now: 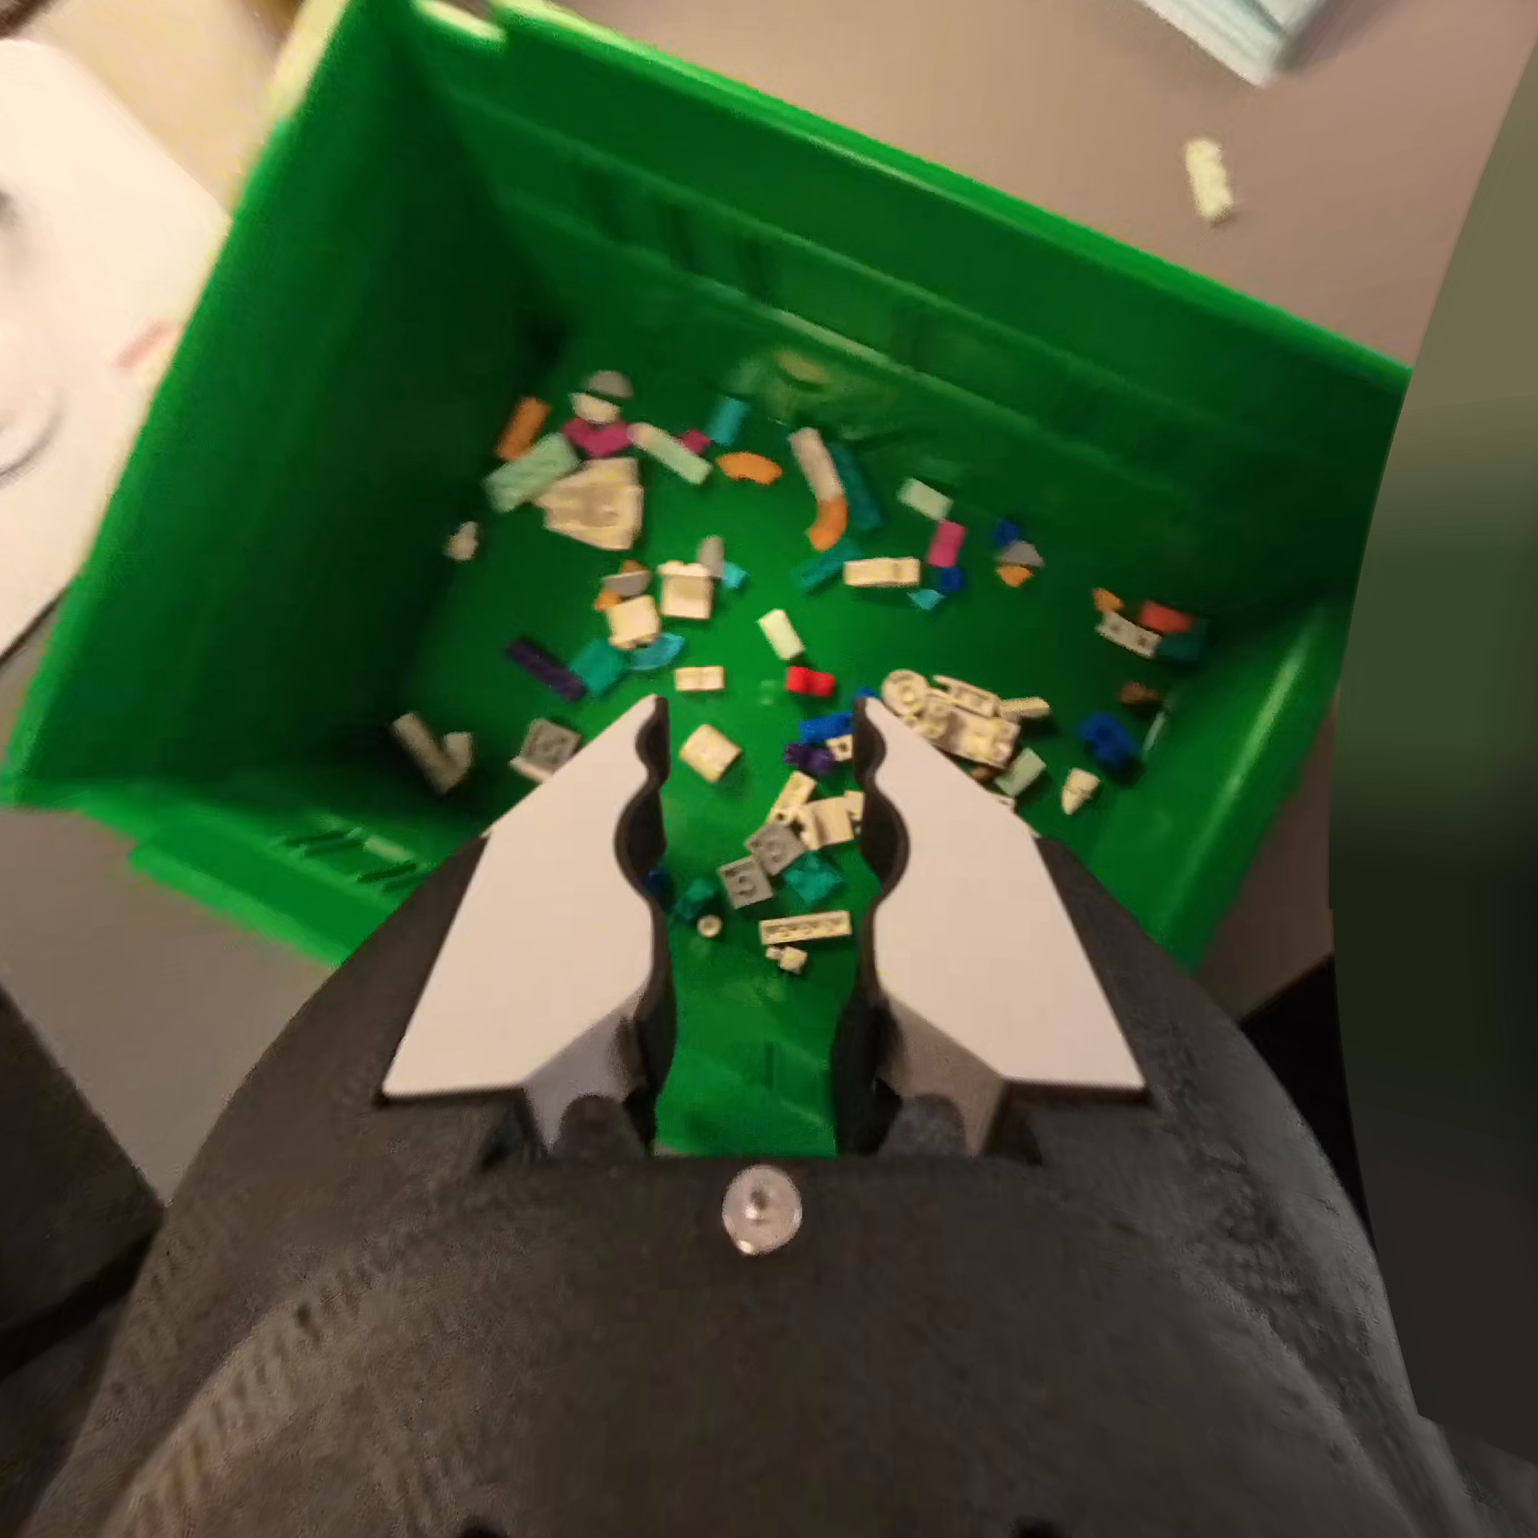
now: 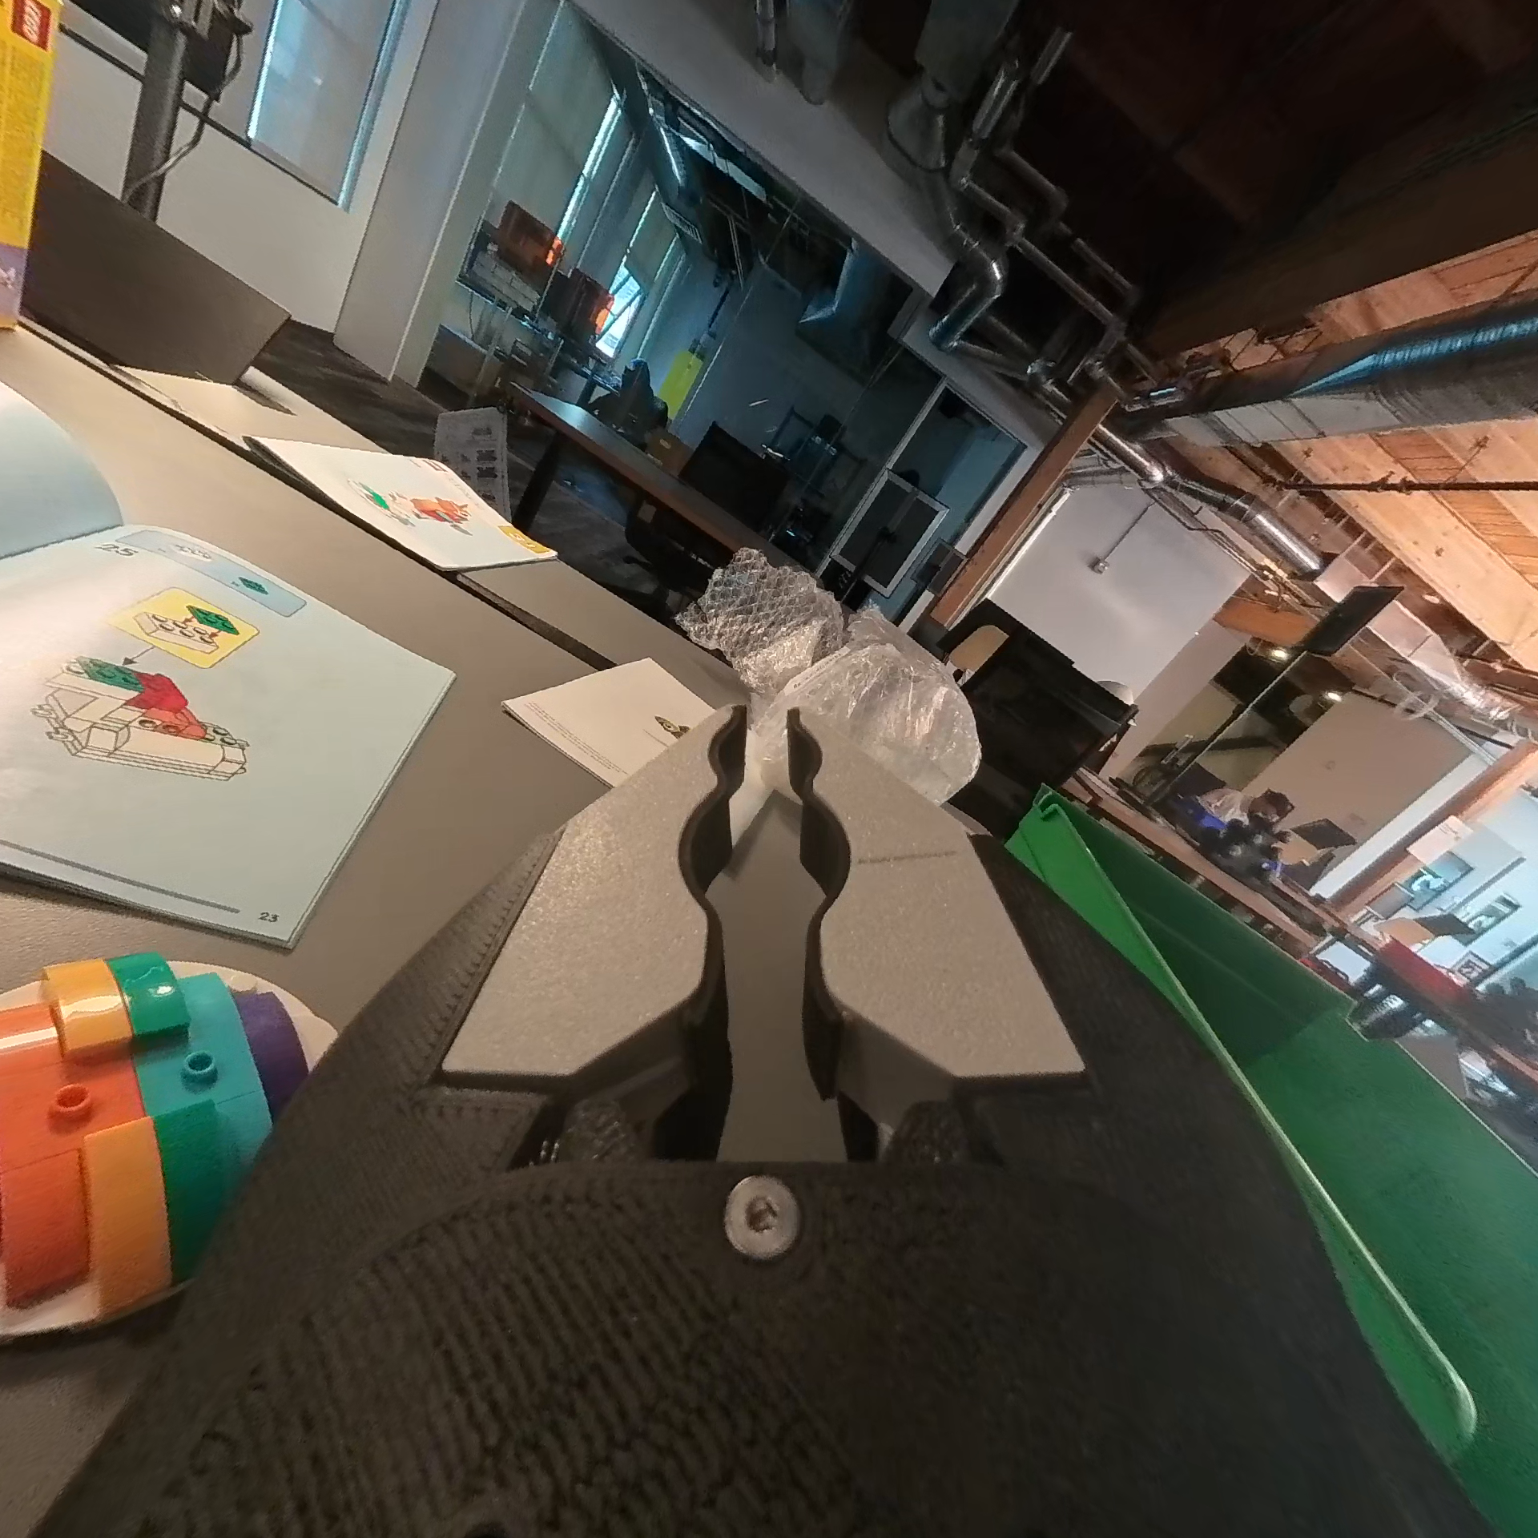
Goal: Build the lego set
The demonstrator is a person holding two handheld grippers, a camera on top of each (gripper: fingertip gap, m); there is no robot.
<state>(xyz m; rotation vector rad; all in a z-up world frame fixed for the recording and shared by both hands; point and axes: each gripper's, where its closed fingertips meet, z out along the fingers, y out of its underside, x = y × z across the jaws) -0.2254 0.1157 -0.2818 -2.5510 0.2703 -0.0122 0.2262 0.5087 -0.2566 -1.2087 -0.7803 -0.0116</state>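
A green bin [image 1: 333, 416] holds several loose lego pieces in tan, teal, orange, blue and purple, among them a red brick [image 1: 809, 681] and a tan square plate [image 1: 709, 751]. My left gripper [image 1: 761, 716] is open and empty, hovering above the bin's near side with the tan plate showing between its fingers. In the right wrist view a partly built multicoloured lego model [image 2: 125, 1107] sits at the lower left on the table. My right gripper [image 2: 767, 724] is low over the table beside the model, its jaws a narrow gap apart, holding nothing. The bin's wall [image 2: 1248, 1040] is to its right.
An open instruction booklet [image 2: 208, 707] lies left of the right gripper, with a second booklet [image 2: 416, 499] farther off. A white sheet [image 2: 616, 716] and crumpled bubble wrap [image 2: 832, 666] lie ahead. A yellow box [image 2: 21, 150] stands far left. A pale loose piece [image 1: 1208, 179] lies beyond the bin.
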